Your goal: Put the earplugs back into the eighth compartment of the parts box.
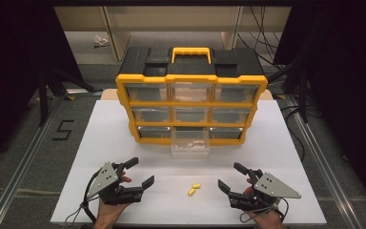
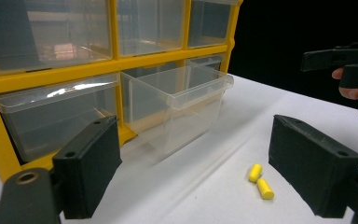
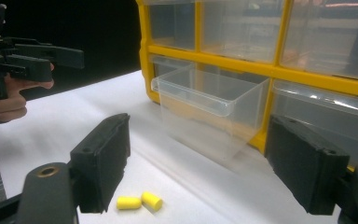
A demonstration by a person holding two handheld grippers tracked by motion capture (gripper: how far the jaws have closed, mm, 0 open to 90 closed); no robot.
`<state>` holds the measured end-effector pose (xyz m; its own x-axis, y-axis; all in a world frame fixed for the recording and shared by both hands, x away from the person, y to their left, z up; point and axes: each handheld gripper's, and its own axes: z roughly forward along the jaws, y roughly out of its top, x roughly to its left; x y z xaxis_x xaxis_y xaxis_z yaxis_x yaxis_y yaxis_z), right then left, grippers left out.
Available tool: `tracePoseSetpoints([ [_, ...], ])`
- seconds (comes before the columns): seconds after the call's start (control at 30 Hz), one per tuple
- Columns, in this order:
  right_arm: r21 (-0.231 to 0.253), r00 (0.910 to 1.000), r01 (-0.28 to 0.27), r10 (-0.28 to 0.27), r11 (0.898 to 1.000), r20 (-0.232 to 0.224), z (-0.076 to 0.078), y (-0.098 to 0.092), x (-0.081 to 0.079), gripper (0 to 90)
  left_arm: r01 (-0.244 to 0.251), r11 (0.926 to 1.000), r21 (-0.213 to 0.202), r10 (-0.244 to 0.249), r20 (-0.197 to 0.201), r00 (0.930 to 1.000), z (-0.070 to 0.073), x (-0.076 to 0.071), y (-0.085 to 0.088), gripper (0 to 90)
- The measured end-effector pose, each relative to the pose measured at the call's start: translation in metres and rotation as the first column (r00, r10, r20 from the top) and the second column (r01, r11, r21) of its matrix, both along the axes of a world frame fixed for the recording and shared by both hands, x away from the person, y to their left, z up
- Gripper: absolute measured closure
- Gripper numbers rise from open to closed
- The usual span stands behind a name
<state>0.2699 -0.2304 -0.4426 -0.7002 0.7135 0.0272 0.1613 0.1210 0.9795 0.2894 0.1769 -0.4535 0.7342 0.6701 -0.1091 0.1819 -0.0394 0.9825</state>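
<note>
Left gripper [image 1: 137, 172]: jaws wide apart, empty.
Right gripper [image 1: 232, 176]: same.
Earplugs [image 1: 193, 189]: I'd pinch one squarely, then the open drawer [image 1: 189, 143].

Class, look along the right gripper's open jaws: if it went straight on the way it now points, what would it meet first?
Probably the pulled-out clear drawer of the yellow organizer. The right gripper seems aimed above the two yellow earplugs, though depth is unclear.

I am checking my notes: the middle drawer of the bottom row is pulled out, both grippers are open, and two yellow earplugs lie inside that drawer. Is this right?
Not quite. The two yellow earplugs lie on the white table in front of the pulled-out drawer, as the high view shows. The rest holds: left gripper and right gripper are open.
</note>
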Motion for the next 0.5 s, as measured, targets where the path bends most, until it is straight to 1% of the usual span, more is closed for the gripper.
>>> tracePoseSetpoints([
  [0.17,0.000,1.0000,-0.003,0.003,1.000,0.001,0.0002,0.0003,0.0000,23.4,0.000,1.0000,0.001,0.000,0.001,1.0000,-0.0001,-0.0001,-0.0001,16.3],
  [0.3,-0.005,0.9997,-0.020,0.020,1.000,-0.010,0.0009,0.0016,0.0004,23.3,0.001,1.0000,0.000,-0.001,0.002,1.0000,0.0000,-0.0004,-0.0003,16.3],
  [0.33,-0.012,0.9993,-0.034,0.034,0.999,-0.015,0.0015,0.0028,0.0009,23.3,0.001,1.0000,-0.002,-0.001,0.003,1.0000,0.0000,-0.0004,-0.0003,16.3],
  [0.37,-0.012,0.9993,-0.034,0.034,0.999,-0.015,0.0015,0.0028,0.0009,23.3,0.001,1.0000,-0.003,-0.001,0.003,1.0000,0.0001,-0.0004,-0.0002,16.3],
  [0.5,-0.043,0.9983,-0.058,0.057,0.997,-0.013,0.0042,0.0045,0.0012,23.7,0.001,1.0000,-0.006,-0.001,0.005,1.0000,0.0001,-0.0004,0.0001,16.3],
])
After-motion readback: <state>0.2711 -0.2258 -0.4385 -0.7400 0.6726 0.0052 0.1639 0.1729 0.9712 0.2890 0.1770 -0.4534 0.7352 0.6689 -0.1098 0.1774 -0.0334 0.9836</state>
